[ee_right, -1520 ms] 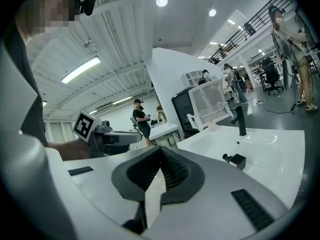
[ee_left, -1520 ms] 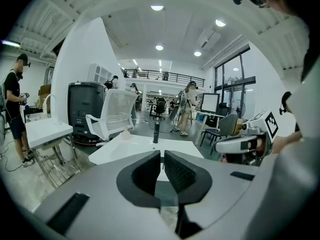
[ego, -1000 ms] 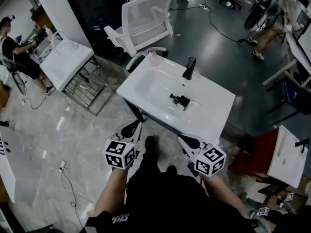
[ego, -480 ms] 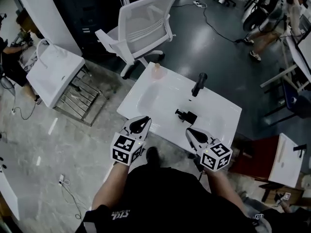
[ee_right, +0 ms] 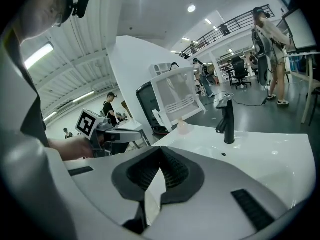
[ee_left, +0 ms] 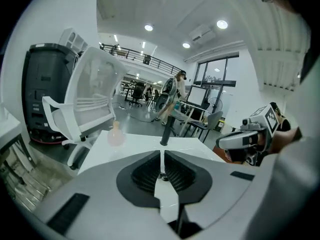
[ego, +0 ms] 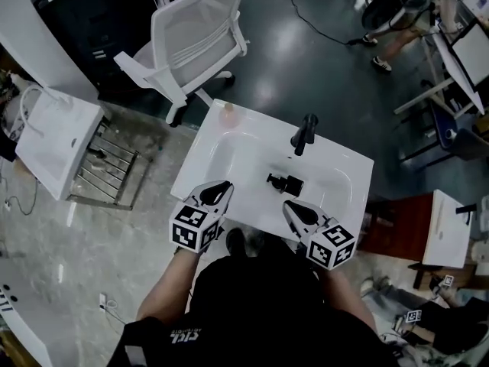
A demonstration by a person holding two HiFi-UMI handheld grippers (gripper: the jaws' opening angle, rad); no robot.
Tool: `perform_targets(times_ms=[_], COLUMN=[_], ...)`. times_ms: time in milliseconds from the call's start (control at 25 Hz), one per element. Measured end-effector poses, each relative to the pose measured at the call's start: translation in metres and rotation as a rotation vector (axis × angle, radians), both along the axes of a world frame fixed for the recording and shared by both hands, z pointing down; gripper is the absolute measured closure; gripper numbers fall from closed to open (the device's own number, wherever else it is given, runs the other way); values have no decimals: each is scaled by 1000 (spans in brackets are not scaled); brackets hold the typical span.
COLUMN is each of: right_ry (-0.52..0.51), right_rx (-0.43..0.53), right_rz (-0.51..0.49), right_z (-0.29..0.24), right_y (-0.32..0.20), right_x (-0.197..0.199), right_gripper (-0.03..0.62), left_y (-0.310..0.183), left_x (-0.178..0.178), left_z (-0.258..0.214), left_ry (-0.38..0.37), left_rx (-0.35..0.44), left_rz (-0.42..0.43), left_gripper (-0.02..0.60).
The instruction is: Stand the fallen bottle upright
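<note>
A black pump bottle [ego: 284, 183] lies on its side in the white sink basin [ego: 229, 147], in front of the black faucet [ego: 304, 134]. My left gripper [ego: 221, 187] hovers over the sink's near-left rim, shut and empty. My right gripper [ego: 289, 206] is over the near rim, just short of the fallen bottle, also shut and empty. In the left gripper view the jaws [ee_left: 161, 156] meet with nothing between them. The same holds in the right gripper view [ee_right: 161, 156]. The fallen bottle is hidden behind the jaws in both gripper views.
A small pinkish bottle [ego: 227, 113] stands at the sink's far-left corner. A white mesh chair [ego: 195, 33] stands beyond the sink. Another white basin on a metal rack [ego: 53, 140] is at the left. A red cabinet [ego: 393, 224] stands at the right.
The person has stepped up to the sink. Both grippers have moved forward from short of the sink to its near rim. Their jaws have stayed shut.
</note>
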State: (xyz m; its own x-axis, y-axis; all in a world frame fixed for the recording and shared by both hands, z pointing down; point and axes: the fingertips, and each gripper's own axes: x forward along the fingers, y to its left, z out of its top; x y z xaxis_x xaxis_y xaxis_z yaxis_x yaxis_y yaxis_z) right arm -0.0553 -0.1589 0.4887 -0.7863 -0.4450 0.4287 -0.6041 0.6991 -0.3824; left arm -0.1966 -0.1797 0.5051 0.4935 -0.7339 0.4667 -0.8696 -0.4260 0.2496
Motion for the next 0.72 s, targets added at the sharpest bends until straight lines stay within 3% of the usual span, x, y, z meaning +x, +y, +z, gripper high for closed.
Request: perform_targets(times_ms=[320,720], right_ry=[25,98], right_rx=[-55,-141], right_rz=[73,89], right_z=[26,90], right_y=[-53,-97], right_x=[44,75], right_gripper=[579,572], left_y=[-45,-87], left_x=[54,98], left_z=[27,104], left_ry=[-12,-61], left_rx=[-73,-218], left_rz=[140,295], left_gripper=[543,541])
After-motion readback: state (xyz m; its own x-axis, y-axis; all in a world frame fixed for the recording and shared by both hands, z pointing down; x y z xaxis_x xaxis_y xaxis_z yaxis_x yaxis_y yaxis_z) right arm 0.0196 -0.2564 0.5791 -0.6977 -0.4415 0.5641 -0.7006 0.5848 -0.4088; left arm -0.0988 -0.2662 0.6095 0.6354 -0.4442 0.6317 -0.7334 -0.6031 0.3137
